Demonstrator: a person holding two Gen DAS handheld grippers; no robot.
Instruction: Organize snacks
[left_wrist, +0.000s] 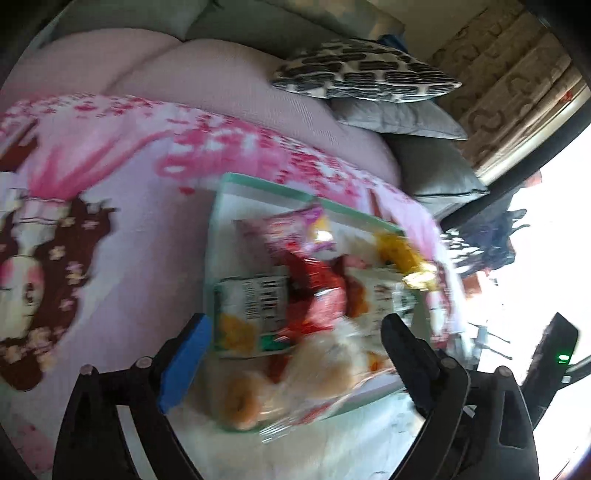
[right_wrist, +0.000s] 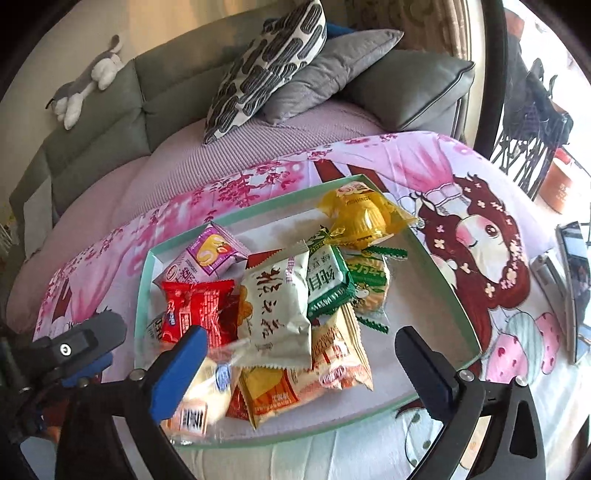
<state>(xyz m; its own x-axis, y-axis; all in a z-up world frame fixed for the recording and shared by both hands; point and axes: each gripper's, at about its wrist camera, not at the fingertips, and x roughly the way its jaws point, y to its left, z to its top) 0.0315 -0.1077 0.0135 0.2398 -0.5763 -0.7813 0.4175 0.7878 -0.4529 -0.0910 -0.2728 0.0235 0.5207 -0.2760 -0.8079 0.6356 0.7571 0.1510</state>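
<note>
A shallow tray with a mint-green rim (right_wrist: 236, 216) holds a heap of snack packets: a yellow one (right_wrist: 364, 218), a purple one (right_wrist: 210, 254), a red one (right_wrist: 195, 310), a pale one with dark characters (right_wrist: 280, 310) and a green one (right_wrist: 328, 284). A clear bag of round buns (right_wrist: 203, 391) lies at the near edge. My right gripper (right_wrist: 303, 362) hovers over the heap's near side, open, with no pad touching. The blurred left wrist view shows the tray rim (left_wrist: 266, 184) and my left gripper (left_wrist: 295, 350), open astride the bun bag (left_wrist: 295, 373) without pressing it.
The tray rests on a pink cartoon-print cloth (right_wrist: 480, 236). Behind it stands a grey sofa with a patterned pillow (right_wrist: 266, 66), grey cushions (right_wrist: 406, 85) and a plush toy (right_wrist: 88, 81). A phone-like screen (right_wrist: 572, 288) stands at the right. My left gripper's body (right_wrist: 85, 343) sits beside the tray's left edge.
</note>
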